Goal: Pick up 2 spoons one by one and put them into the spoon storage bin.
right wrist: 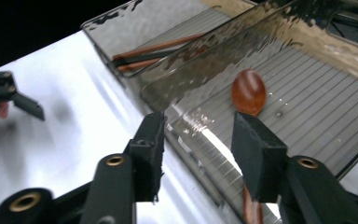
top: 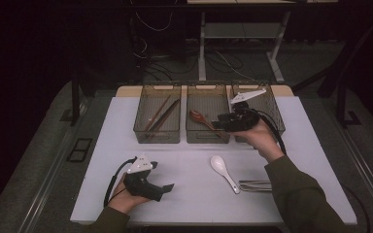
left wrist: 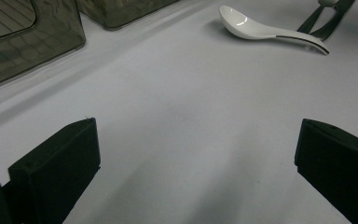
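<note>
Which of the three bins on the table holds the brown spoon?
The middle bin: the brown wooden spoon lies on its ribbed floor. The left bin holds chopsticks instead, and the right bin is partly hidden behind the right gripper.

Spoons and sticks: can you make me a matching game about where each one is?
Things:
1. brown spoon
2. white spoon
3. chopsticks
4. right tongs

Places:
A. left bin
B. bare table, near the person
C. middle bin
D. above the middle bin's near wall

Pairs: 1-C, 2-B, 3-A, 4-D
</note>
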Available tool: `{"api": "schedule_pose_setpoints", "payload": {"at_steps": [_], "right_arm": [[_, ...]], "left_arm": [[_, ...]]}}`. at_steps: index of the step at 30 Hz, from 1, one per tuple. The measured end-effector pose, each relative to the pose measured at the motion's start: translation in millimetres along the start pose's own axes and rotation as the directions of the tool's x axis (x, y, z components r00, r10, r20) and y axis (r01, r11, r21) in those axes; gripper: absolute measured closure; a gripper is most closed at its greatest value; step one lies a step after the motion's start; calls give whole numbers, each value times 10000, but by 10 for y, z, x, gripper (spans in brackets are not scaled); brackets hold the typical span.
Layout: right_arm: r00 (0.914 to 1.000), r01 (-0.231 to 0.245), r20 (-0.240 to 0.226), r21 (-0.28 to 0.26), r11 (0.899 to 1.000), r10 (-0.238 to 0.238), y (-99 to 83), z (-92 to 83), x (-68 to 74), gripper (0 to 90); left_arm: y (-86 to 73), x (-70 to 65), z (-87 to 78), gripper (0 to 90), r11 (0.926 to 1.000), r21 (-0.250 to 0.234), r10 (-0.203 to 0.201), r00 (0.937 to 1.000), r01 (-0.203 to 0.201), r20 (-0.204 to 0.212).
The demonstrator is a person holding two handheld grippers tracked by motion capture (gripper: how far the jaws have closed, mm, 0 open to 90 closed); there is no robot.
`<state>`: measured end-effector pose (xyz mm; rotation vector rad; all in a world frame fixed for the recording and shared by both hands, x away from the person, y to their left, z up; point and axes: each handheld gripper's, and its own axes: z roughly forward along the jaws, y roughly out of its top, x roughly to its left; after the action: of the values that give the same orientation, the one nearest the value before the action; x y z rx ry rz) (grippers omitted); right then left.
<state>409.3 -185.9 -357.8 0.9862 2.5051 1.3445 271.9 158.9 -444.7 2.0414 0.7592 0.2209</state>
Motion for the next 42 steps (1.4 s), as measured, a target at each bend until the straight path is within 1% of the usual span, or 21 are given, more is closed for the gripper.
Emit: {"api": "schedule_pose_setpoints", "payload": {"at_steps": [7,14,15,16,19,23,27,34,40,42], "right_arm": [[9997,82,-227,240,9997,-77,-223,-79,70,674],[9997,135,-219,464,9988,-125,-473,-95,94,811],[9997,113,-234,555,9984,-100,-505,-89,95,827],[9996,211,-213,660,9976,-198,-534,-81,91,843],[9996,214,-193,804,9965,-199,-617,-72,82,886],[9999,148,-62,997,9949,-142,-698,-45,29,895],[10000,38,-64,1244,9922,-30,-760,22,4,895],[9996,263,-187,1768,9839,-233,-822,178,59,894],[9988,480,-228,2028,9780,-443,-846,277,112,894],[9987,483,-251,2065,9773,-440,-851,298,124,894]], "left_arm": [[0,0,3,0,10000,16,16,10000,-16,26],[0,-3,8,0,10000,69,45,10000,-45,30],[1,-2,8,0,10000,69,51,10000,-51,37],[1,-3,8,0,10000,61,53,10000,-53,42],[0,-2,5,0,10000,50,67,10000,-68,51],[-1,-2,8,0,9999,70,90,9999,-91,73],[0,-7,10,0,9998,120,126,9999,-127,80],[-3,-9,17,0,9998,148,127,9999,-128,94],[-8,-6,18,0,9998,149,125,9999,-126,108],[-8,-5,18,0,9998,157,135,9998,-137,112]]}}
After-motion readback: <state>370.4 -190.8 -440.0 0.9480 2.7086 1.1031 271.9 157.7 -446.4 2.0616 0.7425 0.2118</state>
